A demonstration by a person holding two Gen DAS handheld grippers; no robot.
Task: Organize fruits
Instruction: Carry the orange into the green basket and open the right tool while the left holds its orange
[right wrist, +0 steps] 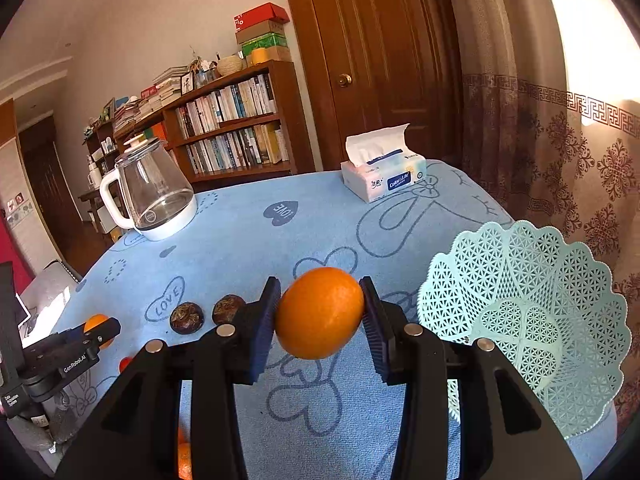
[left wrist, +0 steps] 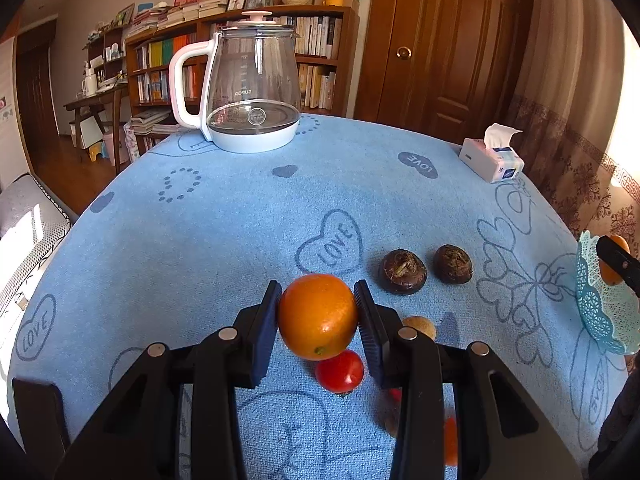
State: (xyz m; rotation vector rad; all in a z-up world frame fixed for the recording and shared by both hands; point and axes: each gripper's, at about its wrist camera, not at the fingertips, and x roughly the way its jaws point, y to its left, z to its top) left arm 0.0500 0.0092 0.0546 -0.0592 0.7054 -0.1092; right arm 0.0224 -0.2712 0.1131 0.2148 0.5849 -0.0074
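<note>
Oranges fill both tools: the left tool [left wrist: 316,312] is clamped on an orange [left wrist: 318,316], its two pads pressing the fruit's sides and holding it clear of the blue cloth on the desk [left wrist: 200,240], and the right tool [right wrist: 320,314] grips a second orange [right wrist: 319,313] the same way, also lifted off the cloth. Just below and behind the left tool's orange lies a red tomato [left wrist: 340,371], and beyond that tool's right finger sit two dark, round water chestnuts [left wrist: 403,271] side by side (their tops look rough and brownish), near each other but apart. A small tan fruit [left wrist: 420,326] peeks out beside the same finger. To the right of the right tool, close by its finger, stands the pale turquoise lattice basket [right wrist: 528,320], tilted so its inside faces the camera, with nothing visible in it. Far ahead of both tools, at the desk's back edge, stand a glass kettle [left wrist: 250,84] with a white handle and a tissue pack [right wrist: 384,178].
</note>
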